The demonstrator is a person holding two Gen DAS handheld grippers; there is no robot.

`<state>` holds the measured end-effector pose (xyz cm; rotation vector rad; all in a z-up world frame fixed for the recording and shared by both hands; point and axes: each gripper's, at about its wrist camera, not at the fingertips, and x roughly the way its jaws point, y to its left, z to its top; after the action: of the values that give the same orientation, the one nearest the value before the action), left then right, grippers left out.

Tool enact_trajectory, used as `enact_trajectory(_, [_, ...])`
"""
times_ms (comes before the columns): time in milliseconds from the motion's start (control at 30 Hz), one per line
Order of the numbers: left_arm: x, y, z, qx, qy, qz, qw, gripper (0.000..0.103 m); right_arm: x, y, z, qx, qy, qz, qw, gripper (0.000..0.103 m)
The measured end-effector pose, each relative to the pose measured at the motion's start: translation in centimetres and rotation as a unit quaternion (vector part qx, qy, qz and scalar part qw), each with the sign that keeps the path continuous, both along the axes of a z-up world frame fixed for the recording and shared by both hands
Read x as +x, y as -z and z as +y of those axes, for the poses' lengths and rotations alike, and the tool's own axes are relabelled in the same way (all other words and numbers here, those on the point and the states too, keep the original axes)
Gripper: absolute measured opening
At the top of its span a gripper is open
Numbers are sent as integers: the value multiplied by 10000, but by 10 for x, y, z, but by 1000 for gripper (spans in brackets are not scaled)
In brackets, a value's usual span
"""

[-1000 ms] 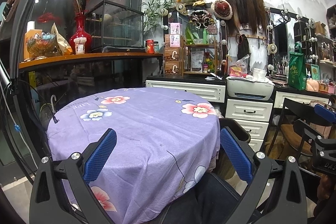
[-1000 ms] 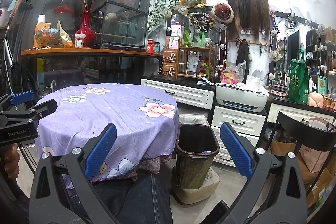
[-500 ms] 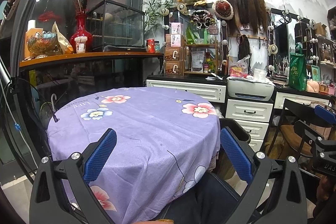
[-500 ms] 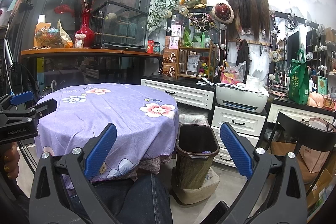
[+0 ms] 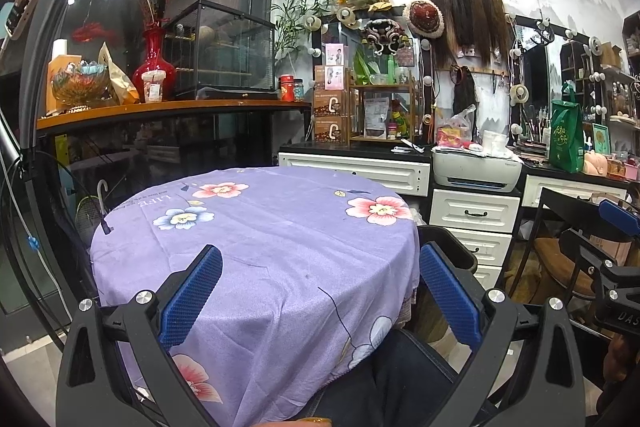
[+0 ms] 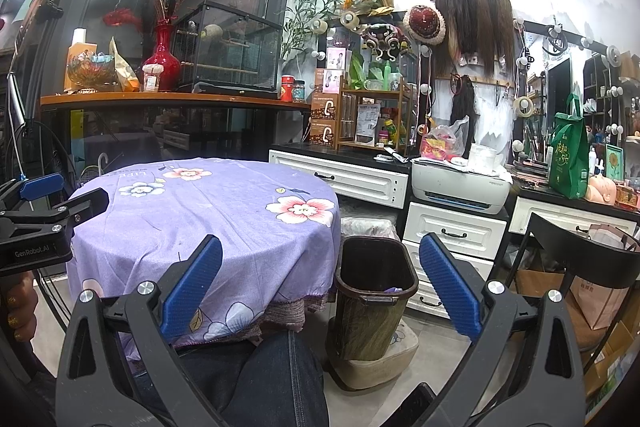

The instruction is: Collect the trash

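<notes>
Above the near edge of the table:
Left gripper (image 5: 320, 291): blue pads spread wide, nothing between them.
Right gripper (image 6: 320, 287): fingers likewise apart and empty, held off the table's right edge.
Table (image 5: 260, 227): round, under a purple floral cloth, with no loose item on it.
Trash bin (image 6: 376, 303): brown, upright on the floor just beside the table's right edge, something pale purple inside near its rim.
Room: white drawers (image 6: 452, 231) and a printer (image 6: 460, 183) behind the bin; red vase (image 5: 154, 67) on the orange shelf (image 5: 168, 109) at the back left.
</notes>
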<state>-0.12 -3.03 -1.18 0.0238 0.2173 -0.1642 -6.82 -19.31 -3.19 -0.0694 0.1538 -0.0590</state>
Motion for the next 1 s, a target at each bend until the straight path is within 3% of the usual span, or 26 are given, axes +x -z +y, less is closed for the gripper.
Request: enact_trajectory(1000, [2, 0, 3, -21, 42, 1, 10000, 98, 0, -1, 0, -1, -3, 7, 10000, 97])
